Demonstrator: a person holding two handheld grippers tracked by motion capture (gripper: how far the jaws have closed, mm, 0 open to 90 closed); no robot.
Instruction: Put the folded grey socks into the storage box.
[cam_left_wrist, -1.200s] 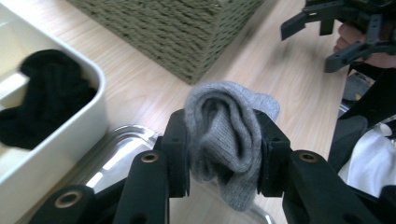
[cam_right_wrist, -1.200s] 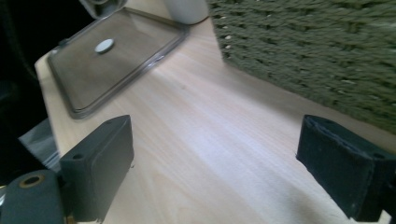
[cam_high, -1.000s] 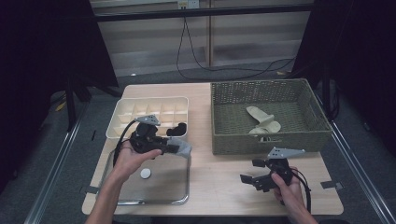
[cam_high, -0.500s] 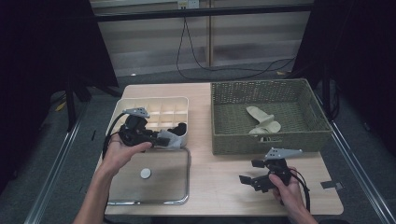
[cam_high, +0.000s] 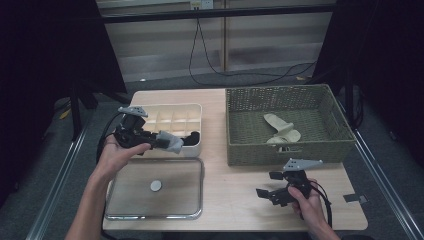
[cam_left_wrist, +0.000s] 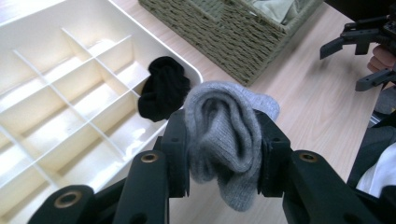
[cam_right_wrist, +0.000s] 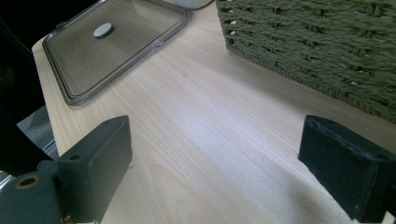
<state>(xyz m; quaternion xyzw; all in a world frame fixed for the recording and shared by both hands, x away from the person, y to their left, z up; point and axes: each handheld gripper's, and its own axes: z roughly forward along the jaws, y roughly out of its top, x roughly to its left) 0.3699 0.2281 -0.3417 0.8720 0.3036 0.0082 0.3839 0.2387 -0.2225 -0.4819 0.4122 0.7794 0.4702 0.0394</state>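
Note:
A rolled grey sock (cam_left_wrist: 224, 144) is clamped between the jaws of my left gripper (cam_left_wrist: 223, 156), held in the air over the front right part of the cream divided box (cam_left_wrist: 56, 98). In the high view the left gripper (cam_high: 170, 141) and its grey sock (cam_high: 171, 141) hover at the box's near edge (cam_high: 165, 150). A black rolled sock (cam_left_wrist: 163, 93) lies in the box's corner compartment. My right gripper (cam_right_wrist: 215, 168) rests open above bare table wood, nothing between its jaws; in the high view it (cam_high: 272, 186) sits near the table's front right.
A green woven basket (cam_high: 285, 150) holding pale socks (cam_high: 282, 129) stands at the back right. A clear lid (cam_high: 155, 215) with a round white knob (cam_high: 156, 185) lies flat in front of the box. Table wood lies between lid and basket.
My left gripper has risen and moved back from over the clear lid to the divided box's near edge, the grey sock still in it. The right gripper has stayed put.

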